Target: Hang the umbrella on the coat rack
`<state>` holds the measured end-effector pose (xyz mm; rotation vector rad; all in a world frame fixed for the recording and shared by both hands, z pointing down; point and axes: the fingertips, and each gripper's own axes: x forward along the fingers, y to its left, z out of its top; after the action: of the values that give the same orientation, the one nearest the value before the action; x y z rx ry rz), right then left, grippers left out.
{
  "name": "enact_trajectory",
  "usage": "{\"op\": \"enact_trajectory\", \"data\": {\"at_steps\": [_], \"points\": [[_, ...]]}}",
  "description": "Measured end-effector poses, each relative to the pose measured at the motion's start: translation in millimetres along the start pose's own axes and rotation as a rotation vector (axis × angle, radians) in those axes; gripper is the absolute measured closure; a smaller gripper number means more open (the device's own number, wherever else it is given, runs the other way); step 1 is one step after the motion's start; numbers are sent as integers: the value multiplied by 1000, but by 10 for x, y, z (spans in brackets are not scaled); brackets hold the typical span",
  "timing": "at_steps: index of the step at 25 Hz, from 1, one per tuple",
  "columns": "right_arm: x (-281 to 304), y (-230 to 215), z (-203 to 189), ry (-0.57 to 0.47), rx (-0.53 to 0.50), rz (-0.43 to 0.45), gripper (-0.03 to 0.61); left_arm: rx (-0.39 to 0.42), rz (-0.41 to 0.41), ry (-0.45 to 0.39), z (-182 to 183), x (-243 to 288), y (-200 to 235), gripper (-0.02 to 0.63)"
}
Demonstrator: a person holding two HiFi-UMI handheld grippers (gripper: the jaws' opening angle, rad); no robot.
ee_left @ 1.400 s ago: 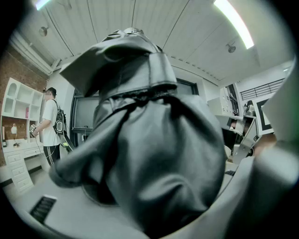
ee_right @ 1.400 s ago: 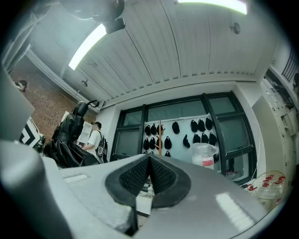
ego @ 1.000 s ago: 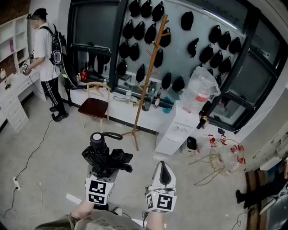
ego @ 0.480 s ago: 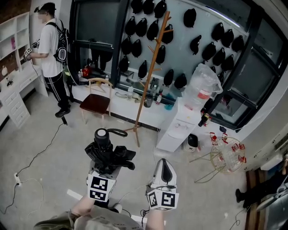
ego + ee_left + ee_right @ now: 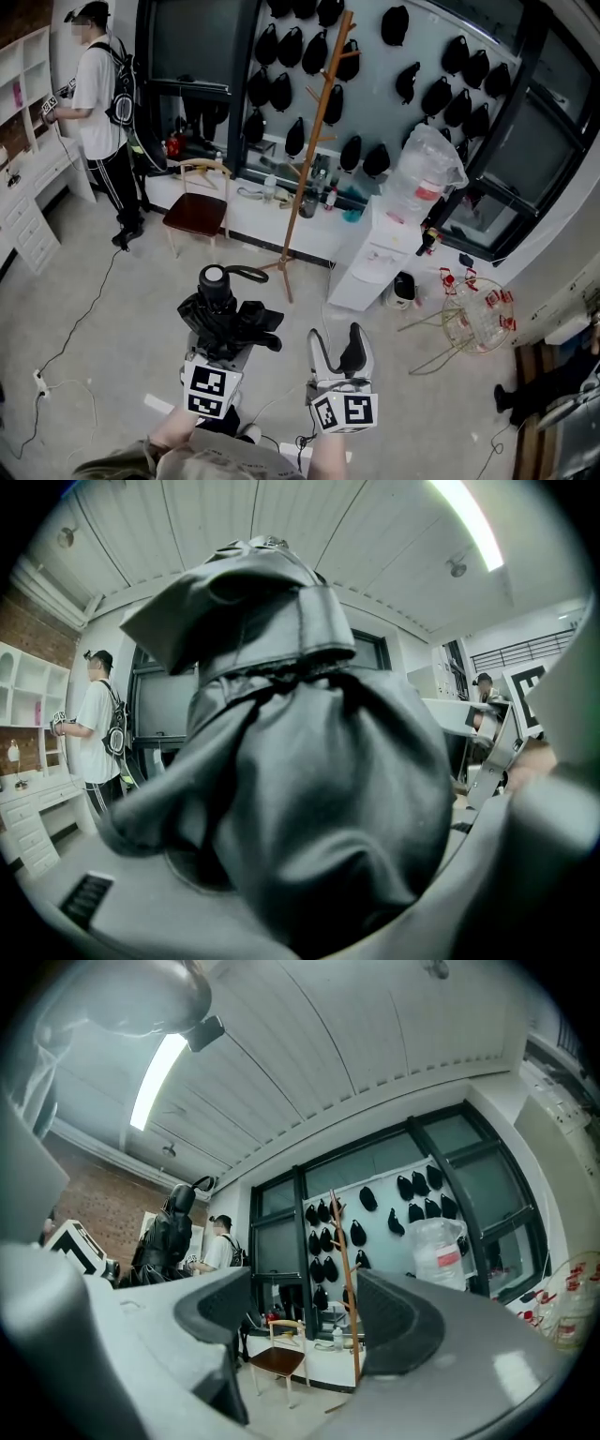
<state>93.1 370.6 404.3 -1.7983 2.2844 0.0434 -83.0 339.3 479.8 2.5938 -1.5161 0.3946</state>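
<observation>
A folded black umbrella (image 5: pixel 225 317) with a curved strap handle (image 5: pixel 246 274) stands upright in my left gripper (image 5: pixel 223 349), which is shut on its bundled canopy. In the left gripper view the black fabric (image 5: pixel 309 761) fills the space between the jaws. The wooden coat rack (image 5: pixel 314 141) stands ahead by the low white counter, some way beyond both grippers. My right gripper (image 5: pixel 337 342) is beside the umbrella on its right; its jaws are opening, with nothing between them. The right gripper view shows the coat rack (image 5: pixel 345 1279) through the gap, with the umbrella (image 5: pixel 169 1237) off to the left.
A wooden chair (image 5: pixel 197 211) stands left of the rack's base. A white cabinet with a water jug (image 5: pixel 427 178) is to the right, with a wire basket (image 5: pixel 469 323) beyond it. A person (image 5: pixel 98 94) stands at shelves at far left. Cables (image 5: pixel 75 309) cross the floor.
The right gripper's jaws went from shut to wide apart. The left gripper still holds the umbrella, shifted slightly. The person at far left stepped a little.
</observation>
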Motion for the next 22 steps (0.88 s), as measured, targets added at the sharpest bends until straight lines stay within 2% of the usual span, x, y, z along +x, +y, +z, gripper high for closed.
{"op": "enact_trajectory", "data": {"at_steps": [7, 11, 22], "points": [[459, -46, -127, 15, -17, -32, 234, 16, -24, 21, -30, 461, 353, 314], [835, -53, -158, 12, -29, -49, 234, 7, -52, 21, 97, 773, 601, 314], [1678, 1, -181, -8, -28, -95, 234, 45, -141, 14, 419, 1460, 1192, 314]]}}
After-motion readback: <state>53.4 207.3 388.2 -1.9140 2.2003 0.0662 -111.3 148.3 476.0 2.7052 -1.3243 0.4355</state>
